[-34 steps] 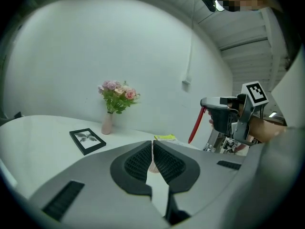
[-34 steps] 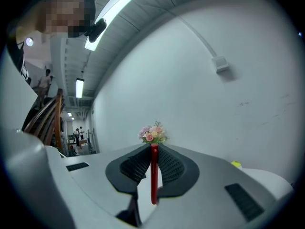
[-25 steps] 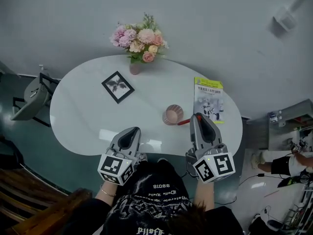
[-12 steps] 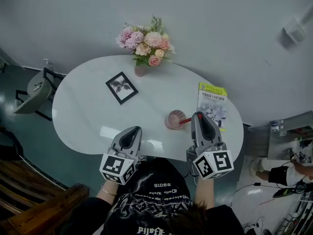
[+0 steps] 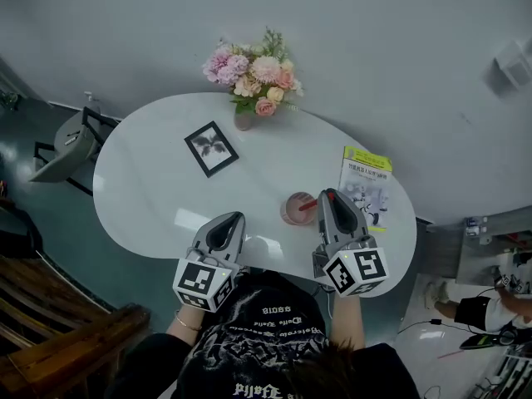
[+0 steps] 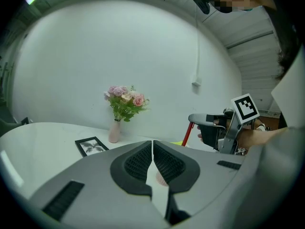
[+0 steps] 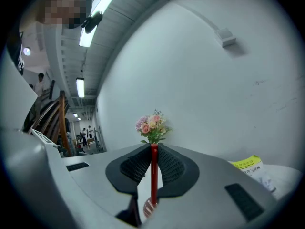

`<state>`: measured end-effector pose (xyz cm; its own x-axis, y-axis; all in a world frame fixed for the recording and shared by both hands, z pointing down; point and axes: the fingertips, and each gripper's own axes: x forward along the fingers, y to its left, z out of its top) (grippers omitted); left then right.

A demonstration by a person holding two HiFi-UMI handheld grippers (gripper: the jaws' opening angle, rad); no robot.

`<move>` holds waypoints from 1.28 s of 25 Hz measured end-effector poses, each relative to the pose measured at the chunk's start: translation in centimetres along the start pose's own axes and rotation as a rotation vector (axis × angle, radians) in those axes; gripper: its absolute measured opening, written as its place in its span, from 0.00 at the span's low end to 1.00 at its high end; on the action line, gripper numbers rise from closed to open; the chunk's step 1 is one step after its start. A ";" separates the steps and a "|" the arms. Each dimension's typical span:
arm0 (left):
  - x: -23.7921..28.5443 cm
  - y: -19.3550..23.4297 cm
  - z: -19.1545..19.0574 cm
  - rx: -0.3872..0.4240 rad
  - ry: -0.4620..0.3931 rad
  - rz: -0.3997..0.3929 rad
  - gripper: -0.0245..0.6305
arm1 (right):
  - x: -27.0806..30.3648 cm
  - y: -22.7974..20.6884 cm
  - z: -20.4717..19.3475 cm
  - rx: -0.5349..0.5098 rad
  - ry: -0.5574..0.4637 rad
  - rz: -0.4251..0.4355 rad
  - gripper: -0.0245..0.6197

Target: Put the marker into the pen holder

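The pink pen holder [image 5: 295, 209] stands on the white table [image 5: 150, 181], near its front edge. My right gripper [image 5: 327, 198] is shut on the red marker [image 5: 307, 205], whose free end reaches over the holder's right rim. In the right gripper view the marker [image 7: 154, 175] stands upright between the pads, with the holder's mouth [image 7: 148, 207] just below it. My left gripper [image 5: 226, 223] hovers at the table's front edge, left of the holder. In the left gripper view its jaws [image 6: 152, 145] are shut with nothing held; the marker [image 6: 188, 133] shows to the right.
At the table's back stands a vase of pink flowers [image 5: 253, 77], with a black picture frame [image 5: 211, 149] lying in front of it. A yellow-topped booklet [image 5: 364, 181] lies right of the holder. A chair [image 5: 62, 152] stands off the table's left end.
My right gripper has carried the marker left, so its tip now sits over the holder's rim instead of beside it. The left gripper has barely moved.
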<state>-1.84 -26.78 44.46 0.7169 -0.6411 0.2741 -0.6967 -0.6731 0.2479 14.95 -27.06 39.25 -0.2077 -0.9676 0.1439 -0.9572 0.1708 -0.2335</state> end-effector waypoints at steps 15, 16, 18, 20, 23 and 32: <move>0.5 -1.8 -0.6 0.012 0.005 0.021 0.08 | 1.2 -1.2 -4.5 0.000 0.065 0.049 0.14; 0.5 -2.0 -0.6 0.017 0.005 0.017 0.08 | 1.2 -1.3 -4.7 0.005 0.062 0.054 0.14; 0.4 -2.1 -0.6 0.024 0.003 0.017 0.08 | 1.3 -1.4 -5.2 0.017 0.061 0.058 0.14; 0.4 -1.9 -0.7 0.020 0.006 0.029 0.08 | 1.4 -1.5 -5.8 0.016 0.070 0.060 0.14; 0.5 -1.9 -0.9 0.018 0.010 0.039 0.08 | 1.5 -1.6 -6.7 0.000 0.087 0.068 0.14; 1.0 -2.4 -1.2 0.022 0.015 0.055 0.08 | 1.9 -2.4 -9.1 -0.023 0.138 0.069 0.14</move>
<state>0.47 -25.36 45.28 0.6767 -0.6719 0.3009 -0.7344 -0.6450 0.2113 15.05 -27.67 48.83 -0.2971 -0.9190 0.2593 -0.9439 0.2415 -0.2254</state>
